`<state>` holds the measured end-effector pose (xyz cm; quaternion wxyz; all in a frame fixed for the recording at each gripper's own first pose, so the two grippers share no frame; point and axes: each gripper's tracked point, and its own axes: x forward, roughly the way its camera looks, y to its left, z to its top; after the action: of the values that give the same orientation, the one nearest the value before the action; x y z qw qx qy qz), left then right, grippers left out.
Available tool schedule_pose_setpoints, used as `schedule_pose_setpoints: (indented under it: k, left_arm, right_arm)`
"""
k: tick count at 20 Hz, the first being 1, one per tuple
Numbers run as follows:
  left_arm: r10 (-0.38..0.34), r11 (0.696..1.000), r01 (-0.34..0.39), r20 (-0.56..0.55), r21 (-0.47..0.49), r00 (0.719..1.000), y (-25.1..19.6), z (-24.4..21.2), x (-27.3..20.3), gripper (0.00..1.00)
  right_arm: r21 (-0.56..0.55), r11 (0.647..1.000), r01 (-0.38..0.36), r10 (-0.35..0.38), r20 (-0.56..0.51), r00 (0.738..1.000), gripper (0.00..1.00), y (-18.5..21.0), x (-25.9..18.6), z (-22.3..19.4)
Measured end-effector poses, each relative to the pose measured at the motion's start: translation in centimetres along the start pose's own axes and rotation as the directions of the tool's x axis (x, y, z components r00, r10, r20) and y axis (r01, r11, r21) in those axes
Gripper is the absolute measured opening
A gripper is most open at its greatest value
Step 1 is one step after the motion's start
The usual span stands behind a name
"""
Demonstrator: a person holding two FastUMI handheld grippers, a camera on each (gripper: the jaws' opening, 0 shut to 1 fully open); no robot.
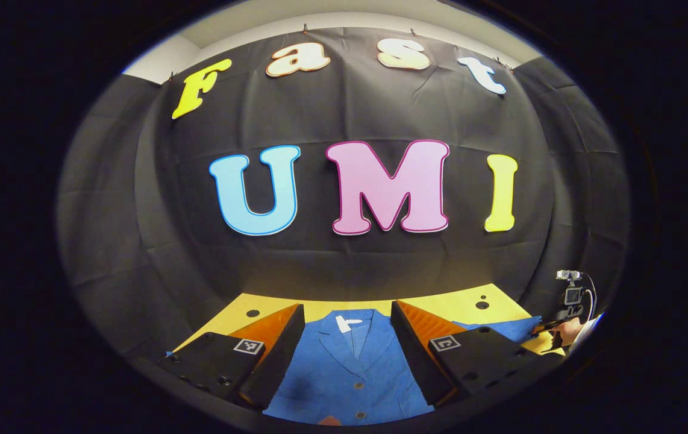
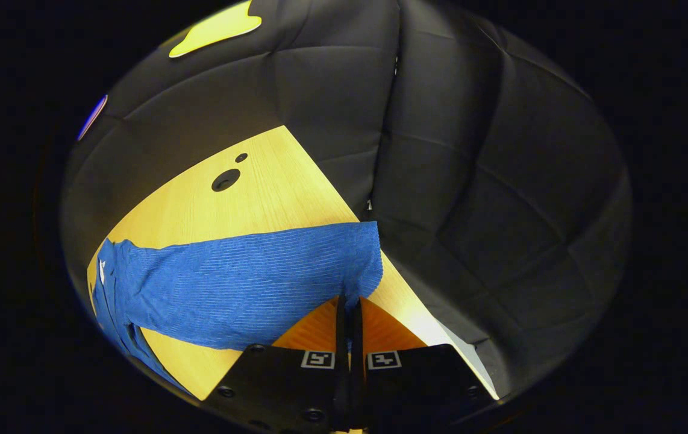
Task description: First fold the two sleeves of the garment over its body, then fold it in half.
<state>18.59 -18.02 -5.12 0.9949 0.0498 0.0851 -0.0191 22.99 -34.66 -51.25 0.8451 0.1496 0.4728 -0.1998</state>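
Blue ribbed cloth is the one garment (image 1: 350,367) here, a buttoned jacket lying flat on the yellow tabletop (image 2: 259,187) with its collar toward the far wall. In the right gripper view one sleeve (image 2: 241,283) stretches out sideways across the wood, and the right hand-held gripper (image 2: 349,310) has its two fingers closed tight on the cuff edge, with hardly any gap between them. In the left gripper view the left hand-held gripper (image 1: 347,337) hangs over the jacket's chest, fingers spread wide and holding nothing.

The risk lies in that thin pinch. It seems to catch just the corner of the cuff, so a quick lift could let the fabric slip free, or take one layer and leave the sleeve twisted. Since the cuff sits near the table's edge, a dropped sleeve might hang over it. Pulling hard across the body could also drag the whole jacket and skew the fold.

Count: one garment, one sleeve clearly laid out, two hand-held grippers, two round holes (image 2: 226,179) in the tabletop.
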Motion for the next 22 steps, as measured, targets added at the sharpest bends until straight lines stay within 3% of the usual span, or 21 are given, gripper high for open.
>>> schedule_pose_setpoints:
  k: [5, 10, 13, 17, 19, 22]
  left_arm:
    - [0.003, 0.999, -0.003, 0.003, -0.033, 1.000, 2.3, -0.6, -1.9, 0.82]
    - [-0.024, 0.997, 0.026, 0.026, -0.076, 0.999, 6.0, -1.3, -4.2, 0.82]
    - [-0.031, 0.995, 0.035, 0.052, -0.089, 0.998, 9.6, -1.6, -5.7, 0.82]
    - [-0.033, 0.988, 0.041, 0.057, -0.148, 0.998, 14.9, -3.1, -7.6, 0.82]
    - [-0.023, 0.986, 0.030, 0.044, -0.164, 0.999, 18.0, -4.5, -7.8, 0.82]
    - [0.016, 0.987, -0.008, 0.047, -0.163, 0.999, 22.5, -6.1, -8.1, 0.82]
  right_arm:
    - [-0.052, 0.999, -0.006, 0.013, 0.129, 0.992, 0.04, 2.3, -4.3, 2.7]
    - [-0.090, 0.996, 0.012, 0.011, 0.248, 0.969, 0.05, 5.3, -12.9, 4.7]
    - [-0.144, 0.989, 0.010, 0.039, 0.332, 0.942, 0.04, 8.5, -19.9, 4.6]
    - [-0.251, 0.968, -0.012, 0.125, 0.440, 0.889, 0.04, 16.8, -27.8, 5.8]
    - [-0.288, 0.956, -0.050, 0.182, 0.453, 0.873, 0.04, 22.6, -31.0, 6.7]
    - [-0.383, 0.917, -0.112, 0.305, 0.490, 0.817, 0.04, 33.2, -35.6, 8.5]
